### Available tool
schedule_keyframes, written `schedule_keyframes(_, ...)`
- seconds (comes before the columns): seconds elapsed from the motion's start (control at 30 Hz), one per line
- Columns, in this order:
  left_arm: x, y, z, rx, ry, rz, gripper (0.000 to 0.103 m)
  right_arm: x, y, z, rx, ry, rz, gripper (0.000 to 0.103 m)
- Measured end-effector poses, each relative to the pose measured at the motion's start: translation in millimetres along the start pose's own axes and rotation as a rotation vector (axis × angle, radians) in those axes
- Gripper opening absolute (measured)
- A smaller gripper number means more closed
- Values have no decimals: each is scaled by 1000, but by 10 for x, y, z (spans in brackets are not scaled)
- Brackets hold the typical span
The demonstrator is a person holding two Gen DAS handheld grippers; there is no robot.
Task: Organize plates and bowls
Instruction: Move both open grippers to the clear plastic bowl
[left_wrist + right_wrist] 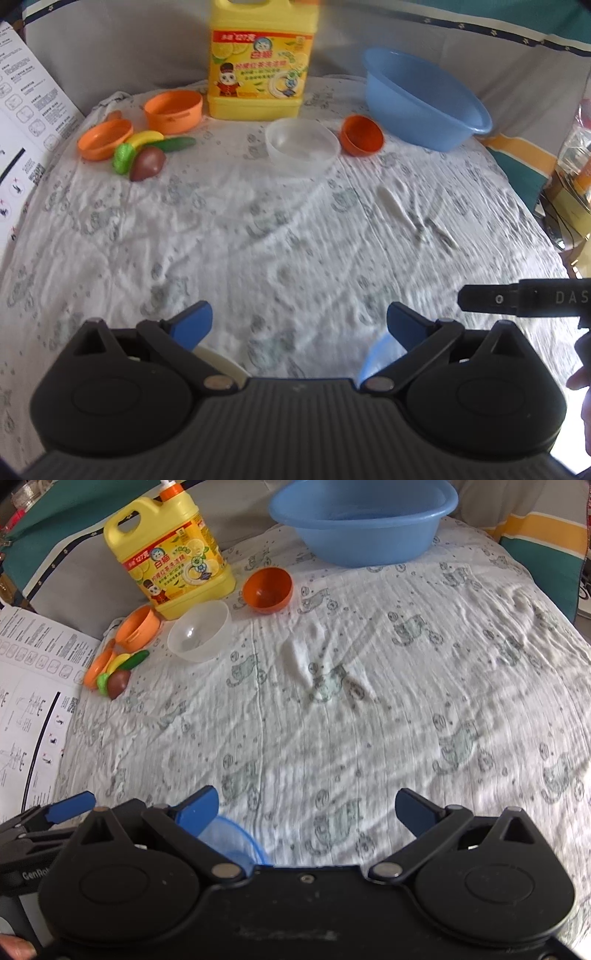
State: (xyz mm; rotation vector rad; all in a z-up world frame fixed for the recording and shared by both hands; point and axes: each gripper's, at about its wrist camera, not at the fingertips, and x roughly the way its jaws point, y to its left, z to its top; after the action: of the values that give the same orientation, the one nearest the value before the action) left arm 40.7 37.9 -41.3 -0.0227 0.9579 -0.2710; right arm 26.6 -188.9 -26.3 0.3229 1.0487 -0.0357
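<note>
Crumpled cat-print cloth (pixel 369 709) beneath both released claws, left (pixel 299 325) and right (pixel 306 808).

Left tool (pixel 299 325), right tool (pixel 308 808): both agape.

Light: soft, even daylight, fairly bright on the white bed cloth (pixel 280 236).
Shadows: faint, only in the wrinkles.
Blur: slight overall softness in both views.
Distortion: strong fisheye bending, dark vignette at corners.
</note>
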Motion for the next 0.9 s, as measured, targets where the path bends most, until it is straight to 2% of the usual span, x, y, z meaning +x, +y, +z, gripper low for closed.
schedule_keyframes(0.4, 254, 233, 541, -19, -48, 47, 103, 179, 197, 489, 7, -30, 19, 103)
schedule_keyframes(0.9, 746, 357, 1140, -52, -67, 86, 103, 554, 450, 1078, 105, -42, 88, 103)
